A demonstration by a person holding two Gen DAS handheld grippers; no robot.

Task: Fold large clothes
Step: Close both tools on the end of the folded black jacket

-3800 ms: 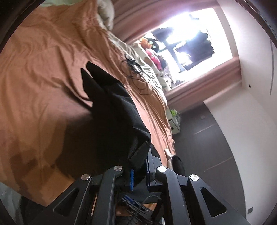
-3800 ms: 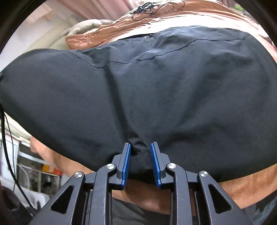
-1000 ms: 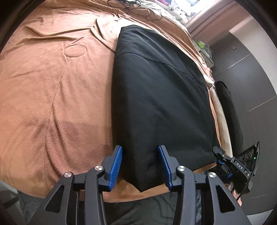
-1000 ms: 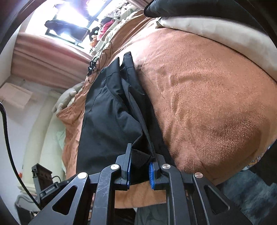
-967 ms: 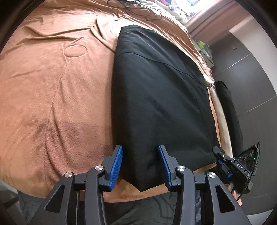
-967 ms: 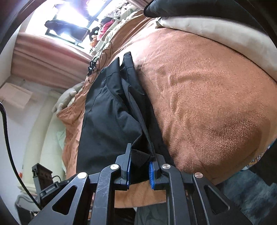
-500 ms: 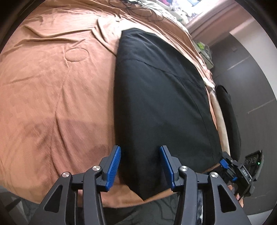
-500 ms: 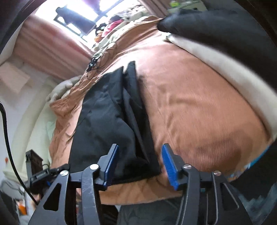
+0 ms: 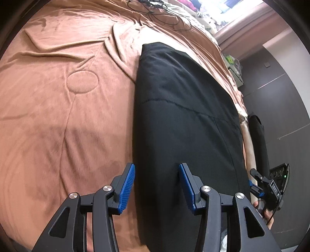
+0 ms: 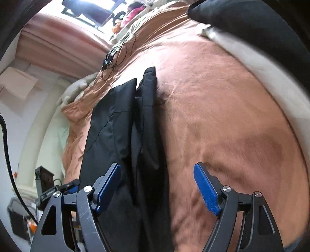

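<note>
Folded black garment (image 10: 124, 135) on brown bedspread (image 10: 222, 116), between opening fingers (image 10: 206, 188).

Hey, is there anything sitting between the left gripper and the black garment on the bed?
Nothing visible. The left gripper hangs open right over the near end of the black garment, which lies folded lengthwise on the brown blanket, with no object between them.

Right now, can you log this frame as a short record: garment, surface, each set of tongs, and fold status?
garment: black fabric garment, folded into a long strip, lying flat
surface: rust-brown plush bedspread, wrinkled
left tongs: open, blue pads astride the strip's near end, not pressing it
right tongs: jaws opening, nothing gripped; the garment's layered edge lies below the gap
other: tangle of thin black cables at the far end of the bed
fold status: lengthwise fold laid down; no crosswise fold yet
</note>
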